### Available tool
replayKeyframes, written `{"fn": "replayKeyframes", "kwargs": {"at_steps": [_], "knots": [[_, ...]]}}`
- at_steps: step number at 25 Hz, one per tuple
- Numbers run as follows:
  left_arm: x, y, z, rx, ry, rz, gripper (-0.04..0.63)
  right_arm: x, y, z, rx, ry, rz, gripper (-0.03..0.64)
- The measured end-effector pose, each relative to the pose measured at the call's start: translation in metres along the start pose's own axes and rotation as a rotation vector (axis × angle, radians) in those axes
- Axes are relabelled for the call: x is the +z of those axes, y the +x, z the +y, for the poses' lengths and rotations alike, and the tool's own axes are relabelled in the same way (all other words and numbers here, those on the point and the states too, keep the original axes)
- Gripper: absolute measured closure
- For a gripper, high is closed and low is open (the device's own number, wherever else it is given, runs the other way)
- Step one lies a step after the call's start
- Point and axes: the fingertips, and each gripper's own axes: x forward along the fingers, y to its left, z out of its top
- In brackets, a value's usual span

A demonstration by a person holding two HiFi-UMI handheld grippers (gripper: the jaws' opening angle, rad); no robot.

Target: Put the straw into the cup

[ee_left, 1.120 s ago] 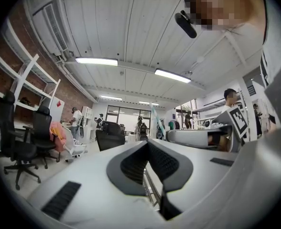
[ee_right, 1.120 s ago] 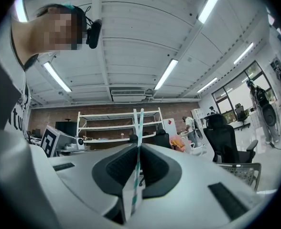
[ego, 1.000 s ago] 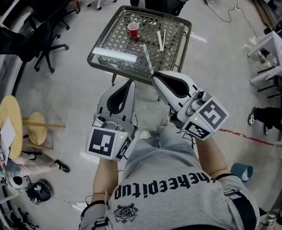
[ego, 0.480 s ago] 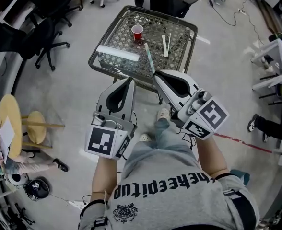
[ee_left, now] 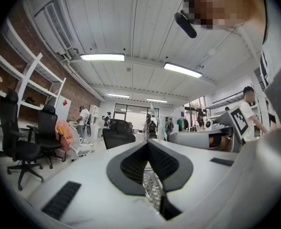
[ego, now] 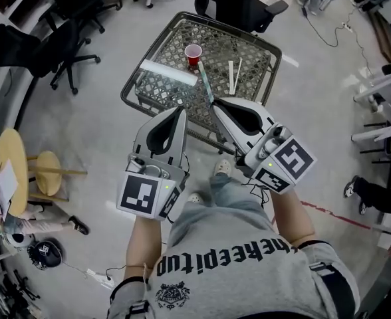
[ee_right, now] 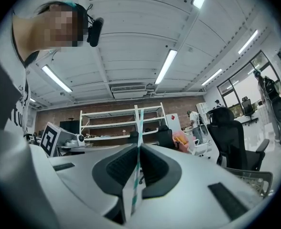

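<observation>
While right gripper (ego: 213,104) clamps straw (ego: 205,84), spare straws (ego: 231,77) lie near cup (ego: 193,53).

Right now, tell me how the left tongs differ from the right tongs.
The right tongs clamp a striped straw; the left tongs hold nothing. The left tongs point nearly straight ahead; the right tongs slant inward. Both are shut, aimed at the mesh table.

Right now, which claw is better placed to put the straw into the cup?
The right claw: it is shut on the striped straw, whose tip points toward the red cup on the mesh table. The left claw is shut and empty.
</observation>
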Motion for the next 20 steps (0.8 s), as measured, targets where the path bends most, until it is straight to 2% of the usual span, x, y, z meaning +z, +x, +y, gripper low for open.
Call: {"fn": "replayKeyframes", "kwargs": {"at_steps": [20], "knots": [[-0.009,0.111,0.001,0.112,-0.010,-0.002,0.571,0.008,0.014,-0.114,0.139,0.048,-0.004,0.583]]}}
